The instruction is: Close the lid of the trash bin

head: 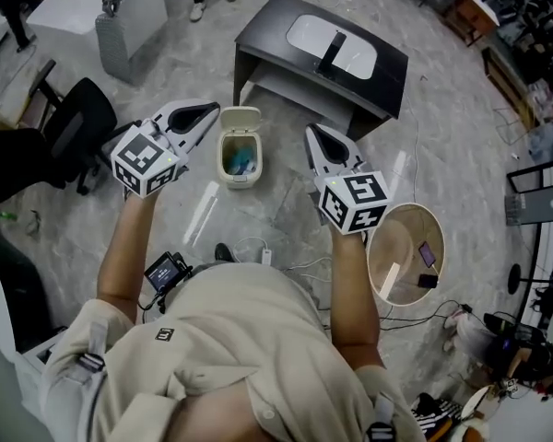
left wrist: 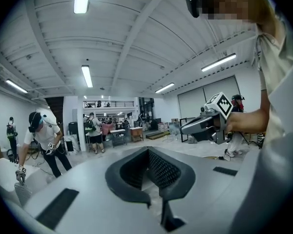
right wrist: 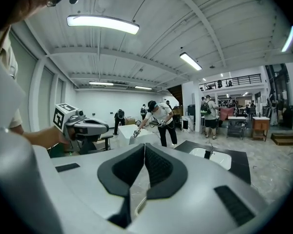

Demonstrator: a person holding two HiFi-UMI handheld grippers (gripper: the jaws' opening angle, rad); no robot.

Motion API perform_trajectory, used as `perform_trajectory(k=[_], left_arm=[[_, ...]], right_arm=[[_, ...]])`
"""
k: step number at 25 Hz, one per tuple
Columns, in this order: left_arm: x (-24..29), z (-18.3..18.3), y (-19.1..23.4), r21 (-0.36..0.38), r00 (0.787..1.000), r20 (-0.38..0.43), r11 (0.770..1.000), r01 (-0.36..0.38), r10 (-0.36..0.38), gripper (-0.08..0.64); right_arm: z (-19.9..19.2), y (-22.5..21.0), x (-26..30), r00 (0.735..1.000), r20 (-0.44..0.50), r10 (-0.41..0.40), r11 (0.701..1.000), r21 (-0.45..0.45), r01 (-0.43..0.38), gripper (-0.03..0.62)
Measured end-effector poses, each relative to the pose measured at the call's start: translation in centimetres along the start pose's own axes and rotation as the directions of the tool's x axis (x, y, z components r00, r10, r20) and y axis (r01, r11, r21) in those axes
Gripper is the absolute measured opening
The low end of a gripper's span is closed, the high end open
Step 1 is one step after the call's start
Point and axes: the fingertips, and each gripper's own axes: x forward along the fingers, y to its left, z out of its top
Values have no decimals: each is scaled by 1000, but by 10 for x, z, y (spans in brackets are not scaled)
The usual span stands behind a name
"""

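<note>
The trash bin (head: 239, 159) is shown open on the floor between two grippers, its lid (head: 241, 115) raised at the far edge, just beside the nearer left gripper (head: 212, 110); its jaws and the right gripper (head: 313, 133) jaws are pressed together, empty.

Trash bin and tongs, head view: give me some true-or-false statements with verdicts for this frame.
1. The small cream plastic trash bin has its lid raised. True.
2. The left tongs are clamped on the lid. False: they are shut on nothing.
3. The bin is empty. False: something blue-green lies inside.
4. The right tongs are shut and hold nothing. True.
5. The bin stands on the black table. False: it stands on the floor in front of it.
</note>
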Motion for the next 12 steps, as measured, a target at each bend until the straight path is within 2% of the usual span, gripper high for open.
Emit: perform_trajectory(k=[7, 12], left_arm=[[-14, -14, 29, -18, 1000, 1, 1000, 7, -7, 15], [-24, -25, 55, -36, 999, -19, 998, -49, 49, 15]], right_arm=[[-2, 9, 25, 1000, -19, -22, 1000, 0, 22, 25], [0, 1, 52, 999, -34, 14, 1000, 8, -13, 25]])
